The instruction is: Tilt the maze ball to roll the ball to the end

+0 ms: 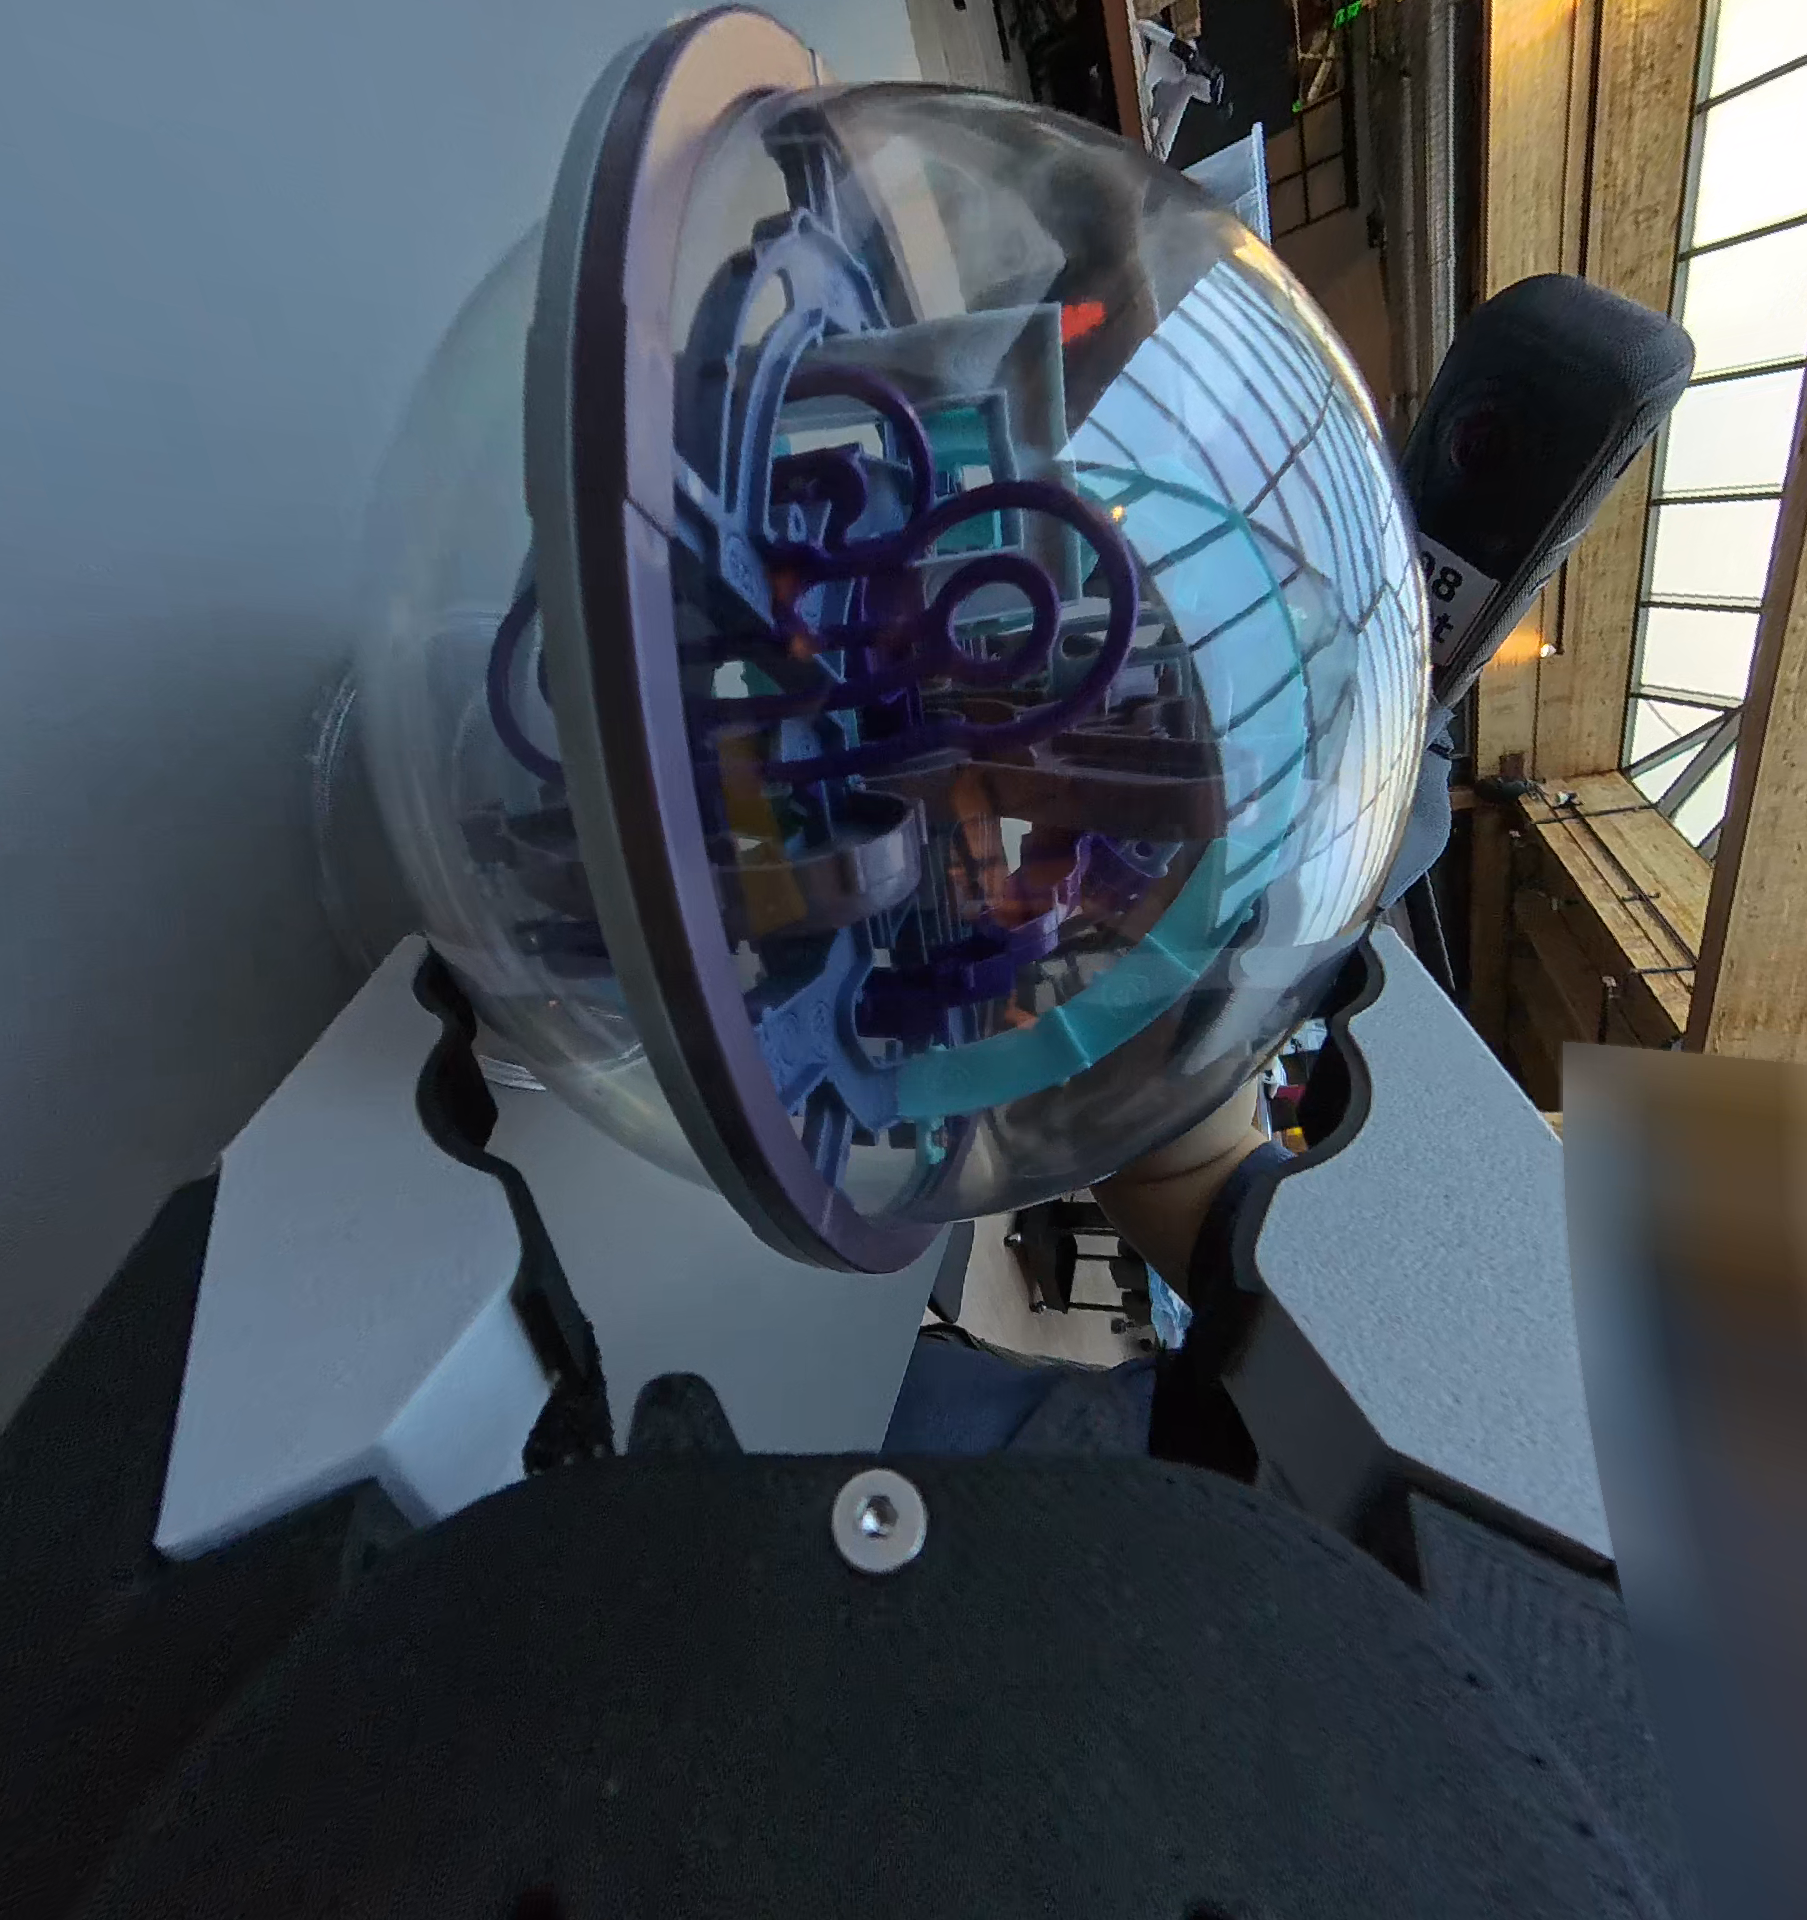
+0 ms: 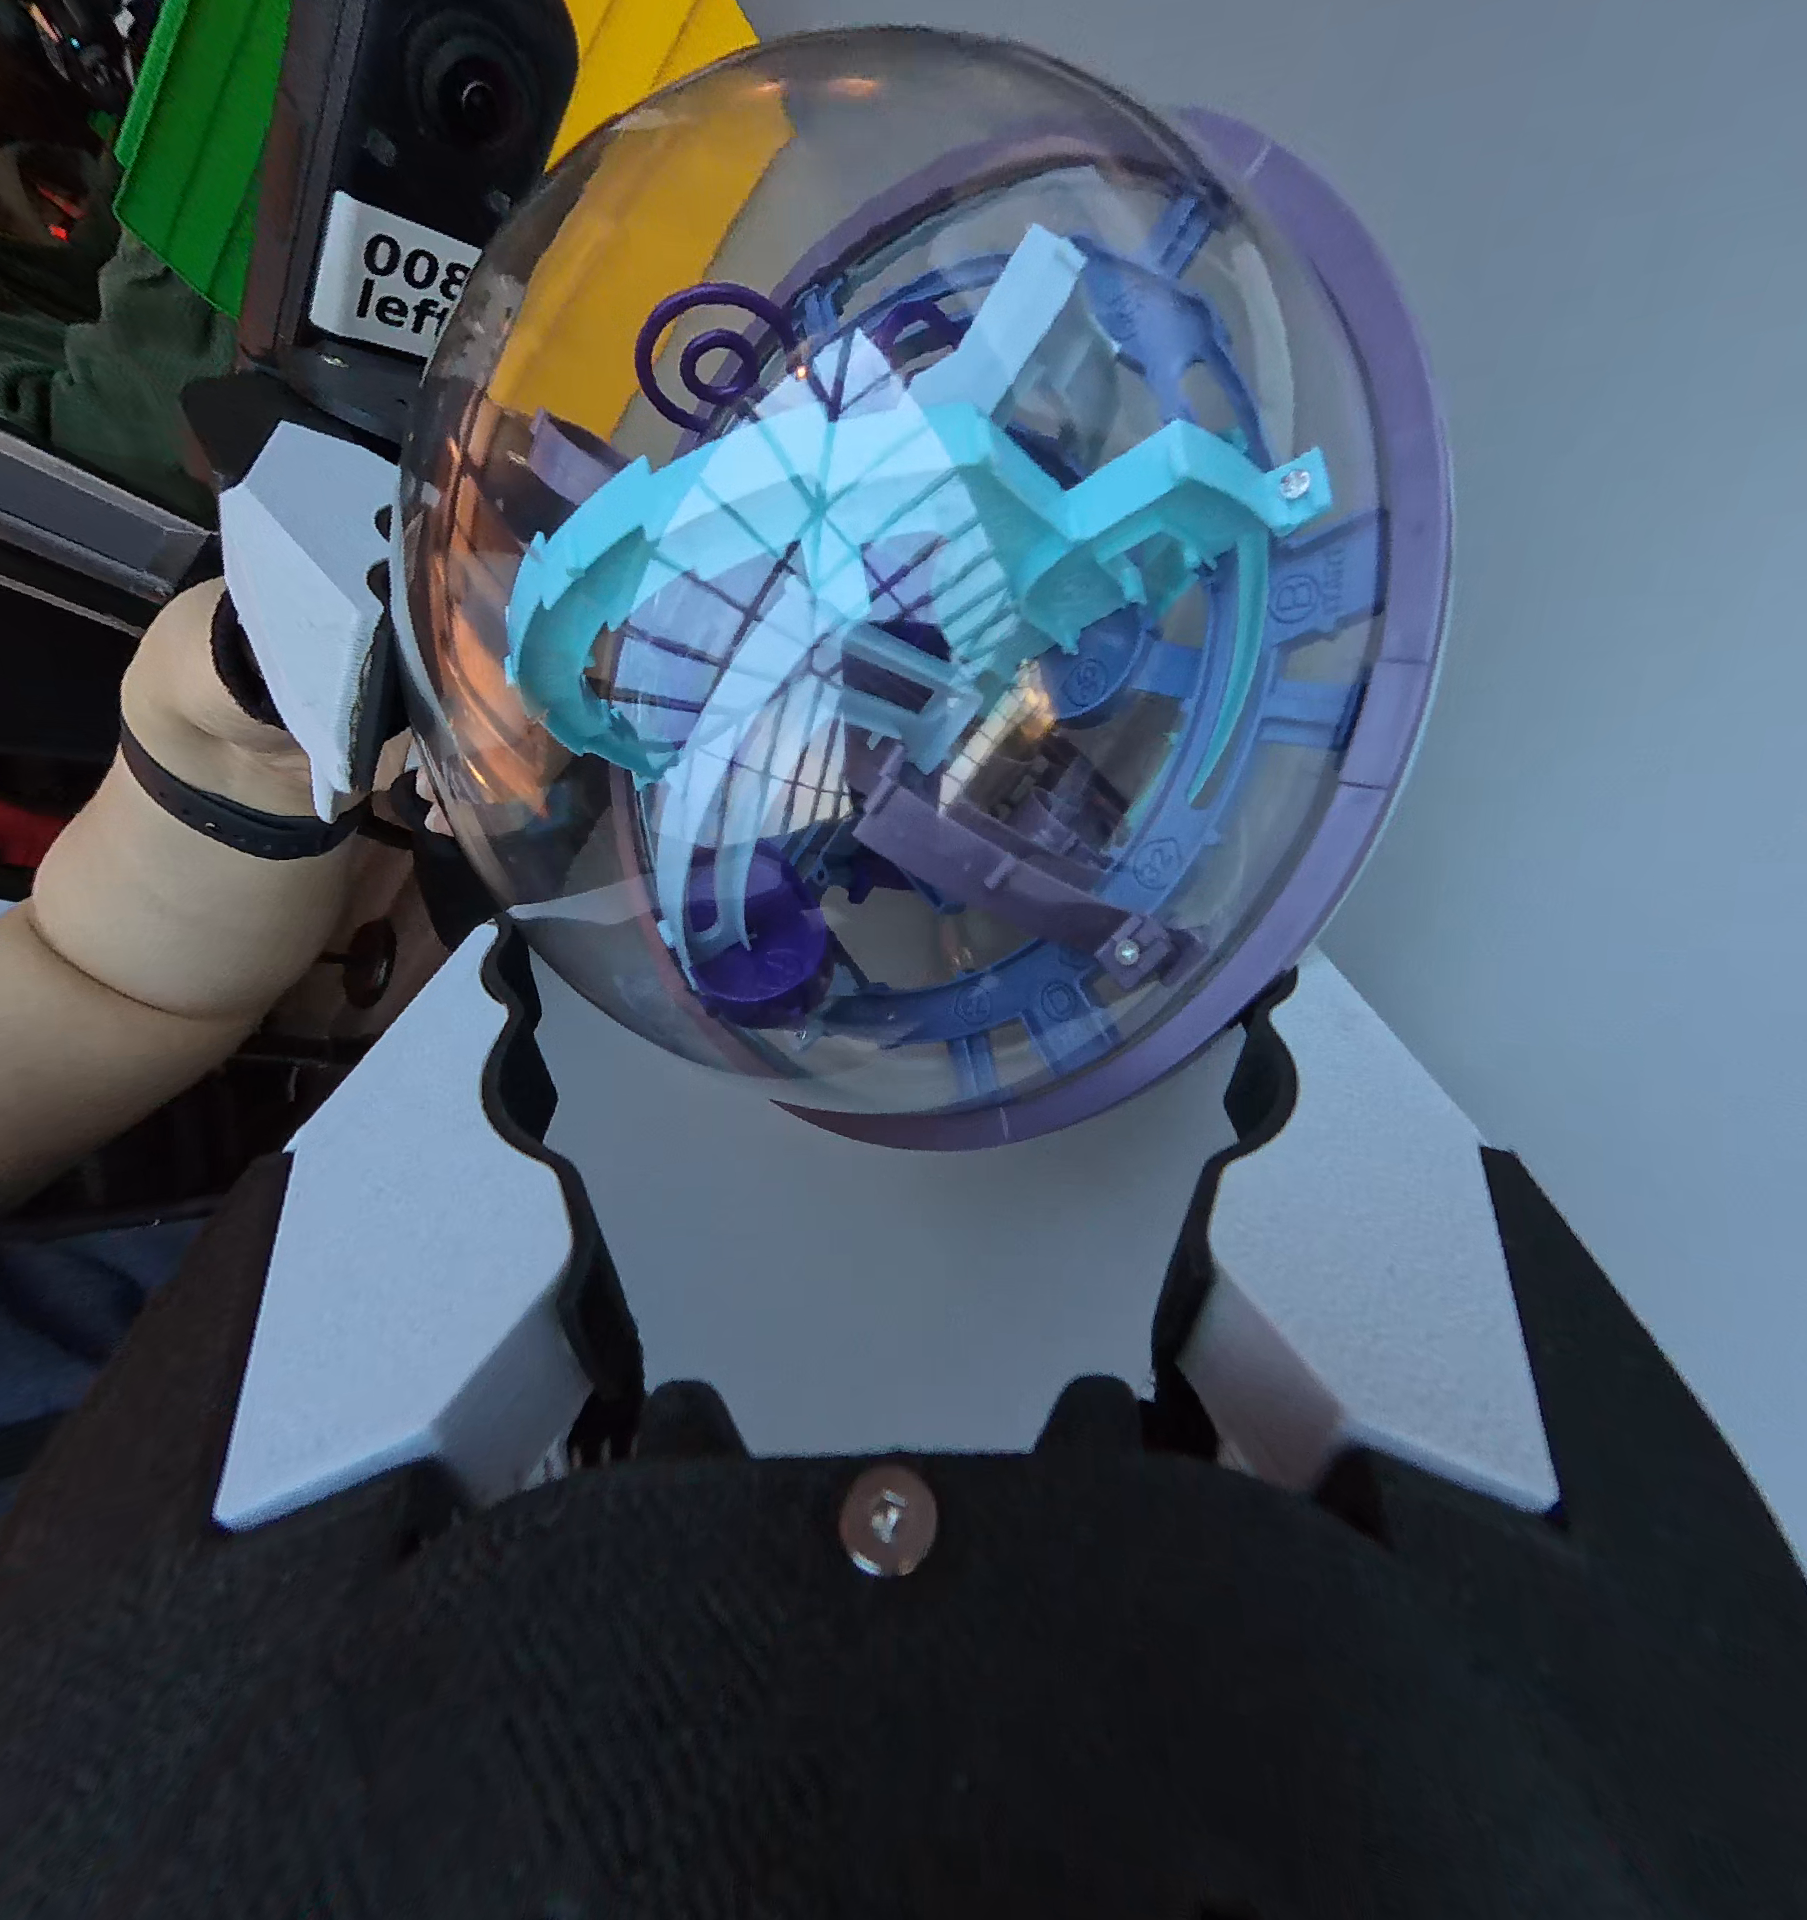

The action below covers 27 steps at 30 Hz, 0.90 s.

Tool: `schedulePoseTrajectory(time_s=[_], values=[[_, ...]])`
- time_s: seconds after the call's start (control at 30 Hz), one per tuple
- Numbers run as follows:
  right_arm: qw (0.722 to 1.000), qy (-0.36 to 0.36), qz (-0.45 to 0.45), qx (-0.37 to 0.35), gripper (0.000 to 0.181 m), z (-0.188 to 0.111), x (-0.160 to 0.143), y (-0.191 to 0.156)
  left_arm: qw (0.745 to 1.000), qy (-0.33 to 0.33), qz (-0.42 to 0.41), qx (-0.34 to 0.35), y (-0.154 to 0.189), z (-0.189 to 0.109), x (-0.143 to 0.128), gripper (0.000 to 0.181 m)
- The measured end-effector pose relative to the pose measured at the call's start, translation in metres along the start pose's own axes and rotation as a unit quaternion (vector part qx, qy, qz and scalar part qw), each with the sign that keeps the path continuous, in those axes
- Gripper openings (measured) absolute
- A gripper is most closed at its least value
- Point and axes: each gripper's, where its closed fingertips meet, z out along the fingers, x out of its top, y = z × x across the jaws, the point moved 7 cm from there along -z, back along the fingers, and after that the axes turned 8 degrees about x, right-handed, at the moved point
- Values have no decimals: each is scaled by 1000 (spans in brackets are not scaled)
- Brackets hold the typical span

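Observation:
The maze ball is a clear sphere with a grey-purple rim band and purple, blue and teal tracks inside. It is held up in the air between both grippers. My left gripper has its two white fingers spread wide, pressed on the sphere's lower sides. My right gripper holds the ball the same way from the opposite side. The right gripper's black camera body shows beyond the ball in the left wrist view. The left gripper's finger shows in the right wrist view. I cannot make out the small rolling ball.
A person's hand with a black wristband holds the left gripper. A pale grey wall is behind the ball. Tall windows and wooden beams are at the right. Green and yellow panels are at the upper left.

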Motion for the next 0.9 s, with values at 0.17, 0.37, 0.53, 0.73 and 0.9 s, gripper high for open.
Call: schedulePoseTrajectory(time_s=[0.17,0.37,0.53,0.73,0.9], values=[[1000,-2,2,3,135,-2,-8,3,1000,-16,0,2,-1,6,-6,158],[1000,6,2,14,135,-3,-9,6,999,-31,2,11,0,6,-4,158],[1000,10,0,23,133,-3,-10,8,999,-45,10,16,-1,5,-2,158],[999,21,8,39,131,-4,-12,9,997,-72,7,26,1,4,-1,158],[999,22,1,44,131,-5,-14,9,992,-119,18,44,5,5,-3,159]])
